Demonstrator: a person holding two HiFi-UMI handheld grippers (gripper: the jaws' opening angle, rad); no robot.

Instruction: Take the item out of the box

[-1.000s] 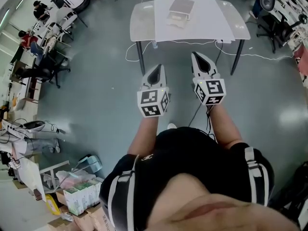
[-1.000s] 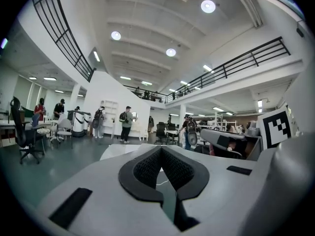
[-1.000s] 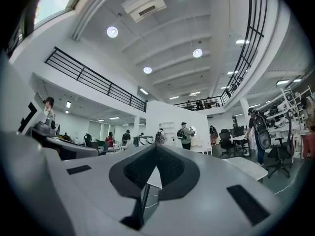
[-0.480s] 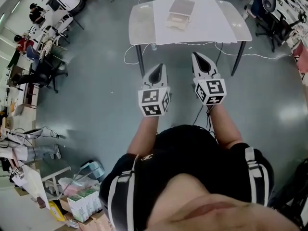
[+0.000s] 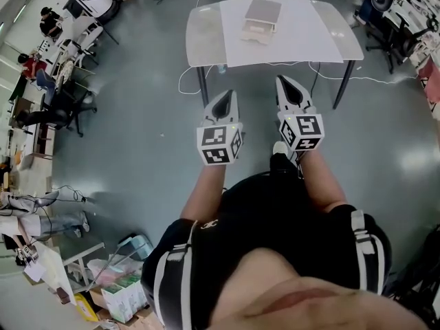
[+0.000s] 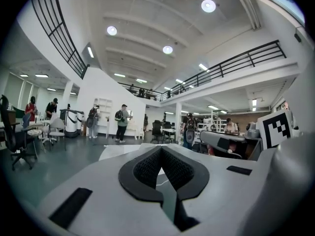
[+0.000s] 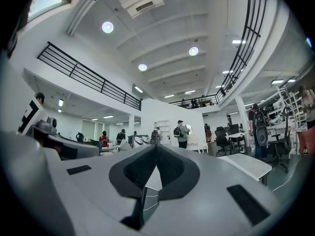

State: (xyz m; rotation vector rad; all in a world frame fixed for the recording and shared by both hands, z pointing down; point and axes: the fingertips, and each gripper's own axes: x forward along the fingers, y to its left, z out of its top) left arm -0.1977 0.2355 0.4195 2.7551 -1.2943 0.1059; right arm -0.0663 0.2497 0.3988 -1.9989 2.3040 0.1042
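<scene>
The person stands on the floor [image 5: 137, 129] with both forearms stretched forward and bent a little at the elbows. The left gripper [image 5: 225, 98] and the right gripper [image 5: 283, 82] are held side by side in the air and point toward the tabletop [image 5: 309, 33]. The right one reaches slightly further forward. In each gripper view the jaws are pressed together at the tips, with nothing between them: left gripper [image 6: 161, 148], right gripper [image 7: 155, 146].

The box [image 5: 260, 16] lies on the far middle part of the tabletop, well apart from both grippers. What is inside it cannot be seen.

Compared with half a second ago, the grippers keep nearly the same pose. A dark shoe [image 5: 280, 154] now shows just below the right gripper, where only floor was before.

The grippers have smooth grey shells and black, finely ribbed pads. Each carries a cube with black and white square markers. The tabletop is white and smooth with rounded corners, on thin dark legs. The box is flat, with a grey top and a pale cardboard part. The floor is glossy grey-green.
</scene>
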